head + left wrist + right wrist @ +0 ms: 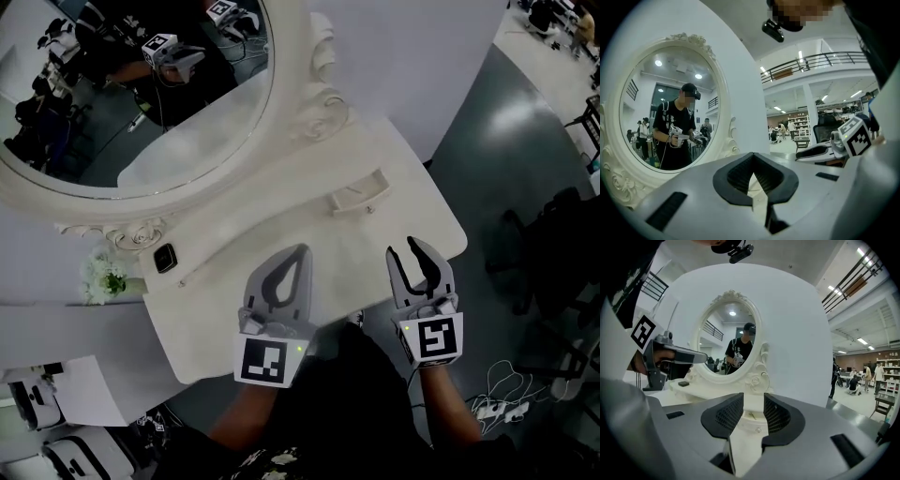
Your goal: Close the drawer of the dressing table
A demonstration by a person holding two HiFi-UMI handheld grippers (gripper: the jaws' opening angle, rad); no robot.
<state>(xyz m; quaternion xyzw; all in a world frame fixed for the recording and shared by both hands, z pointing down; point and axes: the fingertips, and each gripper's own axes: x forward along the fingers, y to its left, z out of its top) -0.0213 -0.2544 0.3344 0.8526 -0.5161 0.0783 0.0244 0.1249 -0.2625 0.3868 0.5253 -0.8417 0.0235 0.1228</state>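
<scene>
The white dressing tabletop (281, 216) fills mid-frame. Its rounded white drawer front (751, 420) shows lower centre, beyond my parted, empty right fingers (397, 277). My left fingers (304, 277) are pinched together, empty. I should push squarely, straight in.

The mirror (141, 94) runs off the top and left edges of the head view, so only its lower right arc shows. The dressing table (281, 211) has its near edge covered by the left gripper (302, 251), the right gripper (404, 247) and the person's arms (448, 398). Its legs and underside lie out of sight beneath the top. The drawer (359, 194) beside the mirror frame is too small to tell whether it stands out or sits flush, and in the right gripper view the jaws cover both its sides. A dark object (165, 258) by the frame's foot is too small to name. The flowers (103, 277) at the left are blurred.
</scene>
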